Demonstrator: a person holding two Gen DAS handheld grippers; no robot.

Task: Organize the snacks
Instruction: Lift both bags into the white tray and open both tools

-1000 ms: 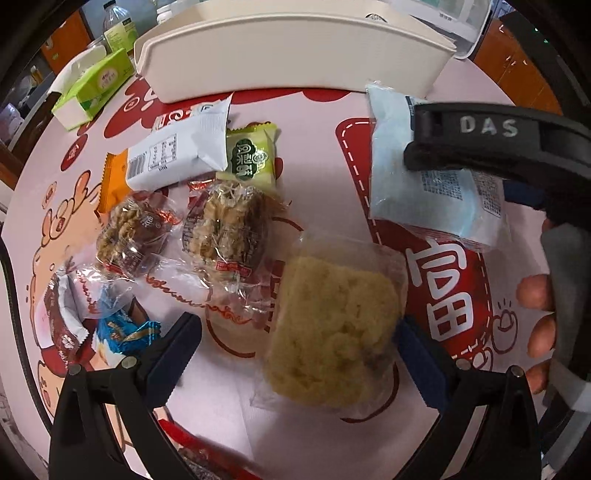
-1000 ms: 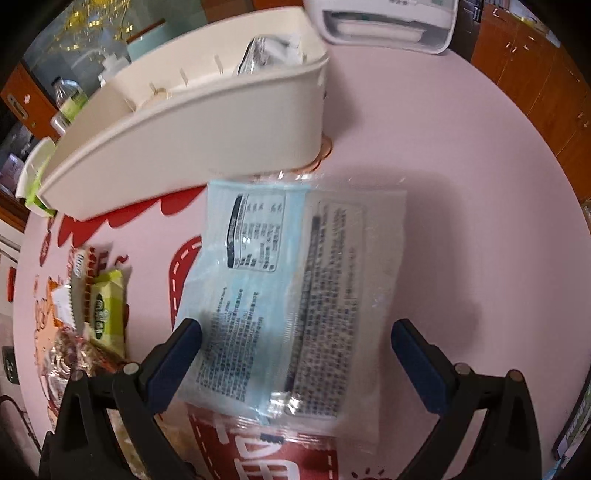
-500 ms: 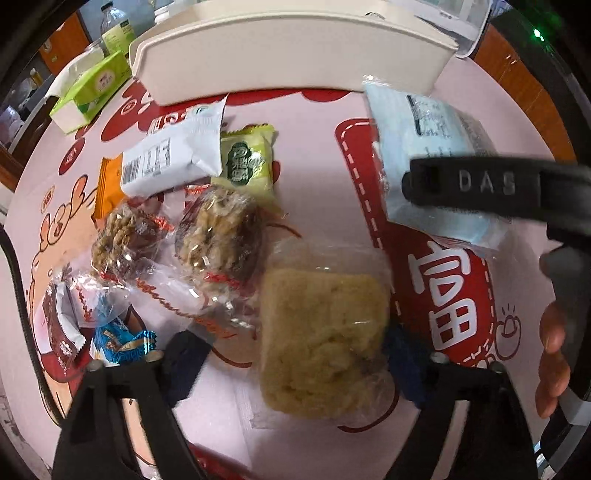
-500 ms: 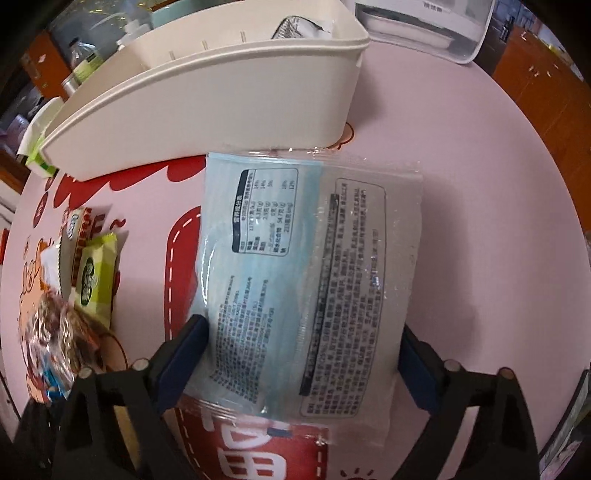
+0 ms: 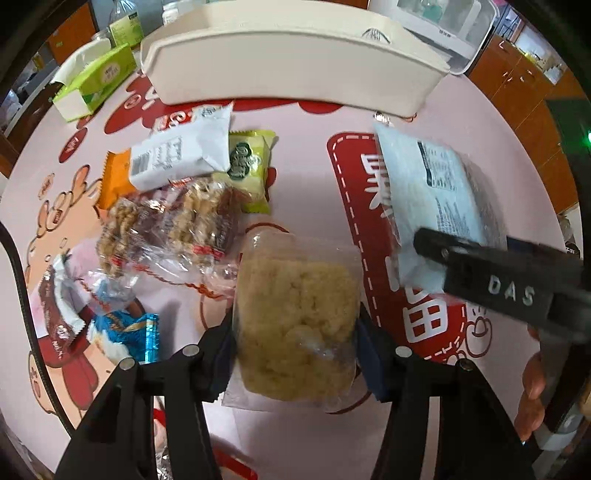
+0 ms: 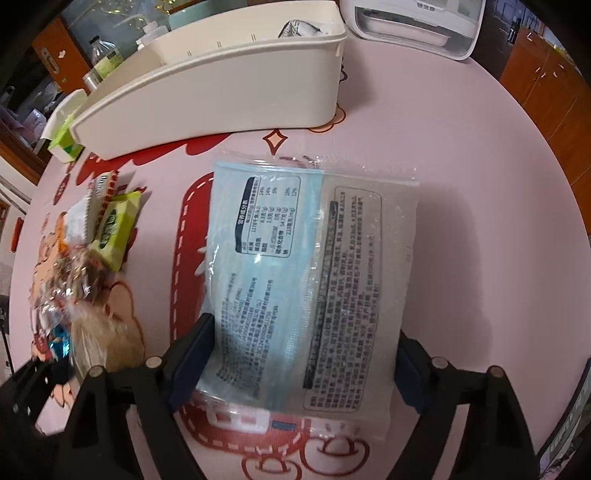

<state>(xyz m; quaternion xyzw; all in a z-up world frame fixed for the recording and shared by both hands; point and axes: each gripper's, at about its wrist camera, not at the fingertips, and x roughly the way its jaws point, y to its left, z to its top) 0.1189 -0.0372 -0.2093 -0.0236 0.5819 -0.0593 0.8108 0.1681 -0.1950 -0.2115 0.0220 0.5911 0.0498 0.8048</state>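
In the left wrist view my left gripper (image 5: 295, 354) is shut on a clear bag of yellow puffed rice cake (image 5: 297, 325), its pads pressing both sides. In the right wrist view my right gripper (image 6: 301, 354) is open around a flat pale-blue snack packet (image 6: 306, 273) that lies on the table; the pads sit at its two edges. The packet also shows in the left wrist view (image 5: 432, 184) with the right gripper's finger over it. A cream organizer bin (image 6: 221, 85) stands beyond both.
A pile of small snacks lies left: a white packet (image 5: 181, 151), a green packet (image 5: 247, 166), nut brittle bags (image 5: 170, 225), a blue wrapper (image 5: 125, 332). A green tissue box (image 5: 96, 81) and a white appliance (image 6: 413, 22) stand at the back.
My left gripper has closed in onto the rice cake bag. My right gripper has moved forward so the blue packet now lies between its pads.
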